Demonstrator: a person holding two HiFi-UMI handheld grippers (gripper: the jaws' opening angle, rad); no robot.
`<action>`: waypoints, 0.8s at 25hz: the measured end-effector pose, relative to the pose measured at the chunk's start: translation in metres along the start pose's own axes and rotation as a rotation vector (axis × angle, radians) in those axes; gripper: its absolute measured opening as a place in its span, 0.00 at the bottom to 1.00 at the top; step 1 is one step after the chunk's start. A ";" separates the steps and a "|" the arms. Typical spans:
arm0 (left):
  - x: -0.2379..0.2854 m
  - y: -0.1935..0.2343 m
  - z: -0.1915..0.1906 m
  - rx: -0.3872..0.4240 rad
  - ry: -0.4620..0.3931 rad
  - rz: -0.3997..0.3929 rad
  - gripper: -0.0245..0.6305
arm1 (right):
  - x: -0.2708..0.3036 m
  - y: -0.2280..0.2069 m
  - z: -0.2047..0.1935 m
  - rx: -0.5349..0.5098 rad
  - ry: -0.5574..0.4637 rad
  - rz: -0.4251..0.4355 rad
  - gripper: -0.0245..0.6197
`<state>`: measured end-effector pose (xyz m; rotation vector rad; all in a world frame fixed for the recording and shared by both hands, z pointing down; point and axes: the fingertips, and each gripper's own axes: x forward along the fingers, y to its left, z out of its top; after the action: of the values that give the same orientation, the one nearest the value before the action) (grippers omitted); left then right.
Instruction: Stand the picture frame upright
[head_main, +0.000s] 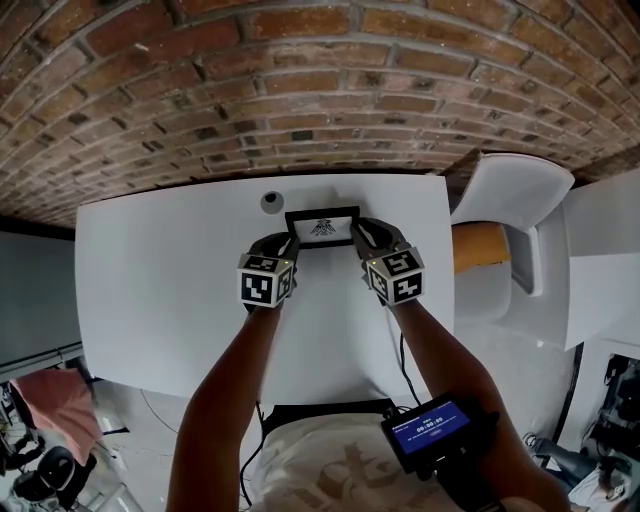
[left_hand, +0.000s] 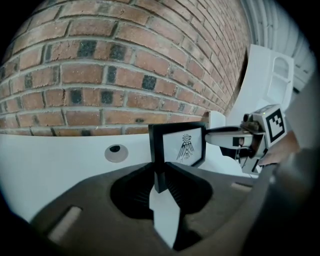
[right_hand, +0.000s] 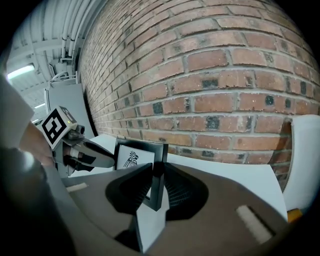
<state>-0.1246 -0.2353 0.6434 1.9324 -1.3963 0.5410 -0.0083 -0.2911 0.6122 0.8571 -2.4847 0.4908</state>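
A small black picture frame (head_main: 322, 228) with a bird drawing on white stands on edge near the far side of the white table (head_main: 160, 290). My left gripper (head_main: 289, 243) is shut on the frame's left edge (left_hand: 156, 160), its pads pressing both faces. My right gripper (head_main: 357, 240) is shut on the frame's right edge (right_hand: 157, 175) the same way. The picture face (left_hand: 186, 145) shows in the left gripper view, with the right gripper (left_hand: 235, 139) beyond it. From the right gripper view the drawing (right_hand: 132, 159) and the left gripper (right_hand: 82, 150) are seen.
A brick wall (head_main: 300, 90) runs directly behind the table. A round grey cable hole (head_main: 271, 201) sits just left of the frame. A white chair (head_main: 515, 200) stands to the right of the table. A phone-like screen (head_main: 432, 425) is strapped at my right forearm.
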 end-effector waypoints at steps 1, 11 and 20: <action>0.002 0.002 0.003 0.002 -0.004 0.002 0.15 | 0.003 -0.002 0.002 -0.001 -0.003 -0.001 0.16; 0.021 0.021 0.022 0.006 -0.010 0.017 0.15 | 0.029 -0.017 0.015 -0.004 -0.014 -0.009 0.16; 0.044 0.029 0.037 0.072 -0.006 0.019 0.15 | 0.046 -0.039 0.020 0.006 -0.021 -0.032 0.16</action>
<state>-0.1388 -0.2965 0.6560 1.9803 -1.4182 0.6025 -0.0215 -0.3512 0.6272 0.9069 -2.4856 0.4812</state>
